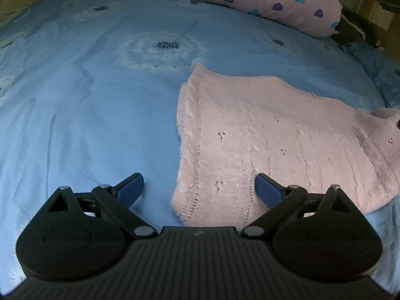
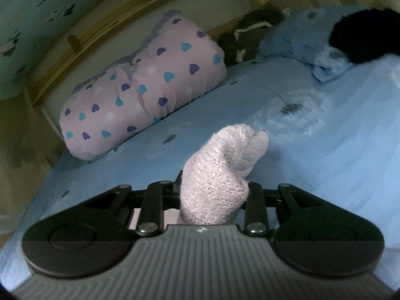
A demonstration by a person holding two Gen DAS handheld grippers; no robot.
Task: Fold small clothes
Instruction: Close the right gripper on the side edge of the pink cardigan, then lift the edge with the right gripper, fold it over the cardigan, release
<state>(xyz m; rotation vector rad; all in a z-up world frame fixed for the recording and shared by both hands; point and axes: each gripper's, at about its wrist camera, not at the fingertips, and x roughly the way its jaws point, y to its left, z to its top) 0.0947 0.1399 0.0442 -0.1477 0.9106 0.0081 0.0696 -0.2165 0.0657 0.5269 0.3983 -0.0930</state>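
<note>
Left gripper point(image 1: 199, 187) fingers spread wide, straddling near left corner of pink knit garment point(image 1: 262, 135) lying flat on blue bedsheet point(image 1: 87, 100). Right gripper point(image 2: 214, 187) fingers clamped on bunched garment fold, which rises above them. Beyond, heart-print pillow point(image 2: 145, 90) against headboard; dark object point(image 2: 362, 37) far right.

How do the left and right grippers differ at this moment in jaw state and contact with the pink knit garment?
The left gripper has its jaws spread wide and holds nothing, while the right gripper is closed on a bunched fold of the pink knit garment. The left hovers at the garment's near edge, which lies flat on the blue bedsheet; the right has its pinched part lifted. Both share the same black build.
</note>
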